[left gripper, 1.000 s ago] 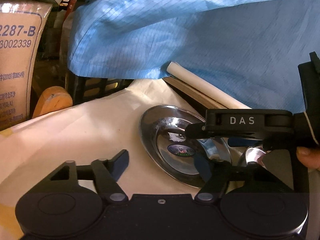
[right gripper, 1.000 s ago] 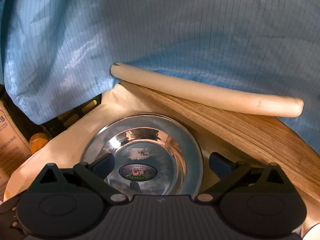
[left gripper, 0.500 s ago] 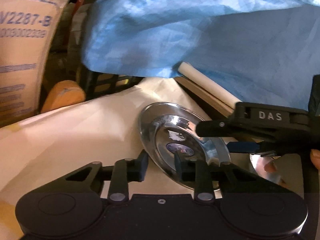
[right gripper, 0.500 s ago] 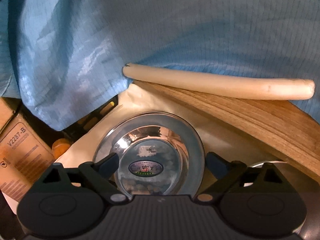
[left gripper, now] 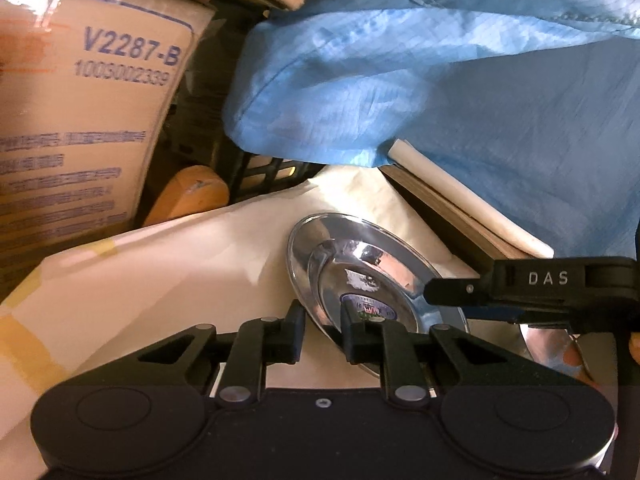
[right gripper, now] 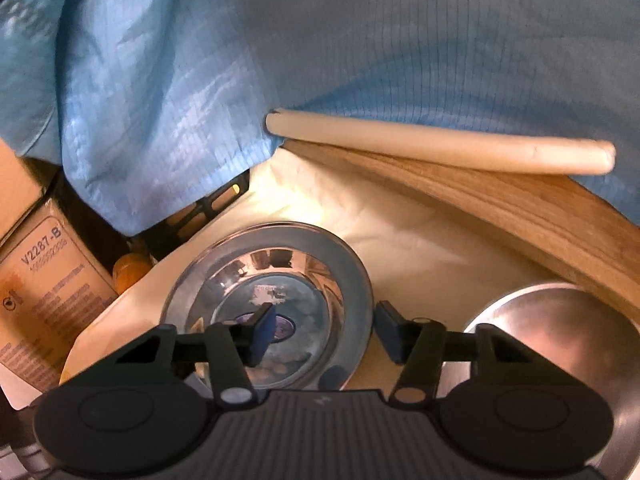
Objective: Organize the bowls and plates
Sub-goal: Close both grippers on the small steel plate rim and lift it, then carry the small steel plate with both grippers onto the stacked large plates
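A shiny steel plate [left gripper: 372,276] with a round sticker at its centre sits on the pale paper-covered desk [left gripper: 160,272], and we see it from both wrist cameras. In the left wrist view our left gripper [left gripper: 322,330] has its jaws narrowed on the plate's near-left rim, one finger outside the rim and one over the well. They have just been closing, with the rim between them, and the pads look to be pressing on it. The plate appears tilted, its left rim raised, though the fisheye makes this hard to judge.

In the right wrist view our right gripper [right gripper: 326,330] straddles the plate's right side: the left finger stands over the sticker, the right finger just beyond the outer rim. These jaws stand about half apart and have just been closing. Whether the pads touch the metal we cannot tell; a gap shows on the right.

The same right gripper enters the left wrist view from the right, marked "DAS", its tip over the plate.

Just right of the plate, a second steel dish [right gripper: 568,352] rests on the desk, touching the wooden board [right gripper: 500,208] behind it. Above the board lies a cream-coloured roll [right gripper: 440,146], partly under a blue gridded cloth [right gripper: 320,40] that fills the background. To the left stand a cardboard box [left gripper: 80,120] printed "V2287-B", an orange object [left gripper: 188,196] and a black crate [left gripper: 272,170].
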Demonstrator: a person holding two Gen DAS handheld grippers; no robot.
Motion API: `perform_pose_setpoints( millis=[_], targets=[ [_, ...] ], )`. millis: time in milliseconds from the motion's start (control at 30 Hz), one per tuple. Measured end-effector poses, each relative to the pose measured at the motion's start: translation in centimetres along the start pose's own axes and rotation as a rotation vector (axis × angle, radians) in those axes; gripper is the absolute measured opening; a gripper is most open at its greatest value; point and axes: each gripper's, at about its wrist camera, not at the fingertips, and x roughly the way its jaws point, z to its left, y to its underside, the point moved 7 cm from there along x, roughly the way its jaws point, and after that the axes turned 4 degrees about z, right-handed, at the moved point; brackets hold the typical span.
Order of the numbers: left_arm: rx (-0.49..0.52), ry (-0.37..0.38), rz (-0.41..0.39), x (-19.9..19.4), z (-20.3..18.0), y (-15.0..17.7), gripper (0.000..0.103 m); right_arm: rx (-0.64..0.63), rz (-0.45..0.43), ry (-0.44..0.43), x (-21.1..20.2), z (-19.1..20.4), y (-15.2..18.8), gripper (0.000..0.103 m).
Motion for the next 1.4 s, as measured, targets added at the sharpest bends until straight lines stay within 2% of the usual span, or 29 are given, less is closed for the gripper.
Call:
perform_pose_setpoints(
  millis=[67, 233, 567, 800, 967, 1300, 1333, 1400],
  targets=[
    [0.002, -0.001, -0.004, -0.5, 0.3, 0.1, 0.02, 0.003, 0.0, 0.004, -0.2, 0.2, 0.5, 0.05],
    [0.019, -0.005, -0.029, -2.3, 0.9, 0.4, 0.02, 0.023, -0.002, -0.017, -1.1, 0.9, 2.2, 0.045],
    [0.075, -0.021, -0.057, -4.6, 1.1, 2.2, 0.02, 0.057, -0.027, -0.003, -3.1, 1.7, 5.2, 0.03],
    [0.131, -0.042, -0.095, -6.0, 1.1, 3.2, 0.021, 0.074, -0.056, -0.018, -4.9, 1.6, 6.8, 0.026],
    [0.19, -0.051, -0.136, -7.0, 0.2, 3.7, 0.021, 0.06, -0.081, 0.002, -6.0, 1.8, 7.5, 0.026],
    [0.229, -0.017, -0.198, -9.3, -2.2, 3.9, 0.021, 0.066, -0.151, 0.005, -9.5, 1.4, 8.5, 0.025],
    [0.242, 0.007, -0.194, -9.3, -2.6, 4.1, 0.02, 0.064, -0.158, -0.032, -9.8, 1.6, 8.6, 0.013],
    [0.256, 0.034, -0.183, -9.5, -3.7, 4.7, 0.023, 0.081, -0.162, -0.126, -10.8, 2.0, 9.1, 0.013]
  ],
)
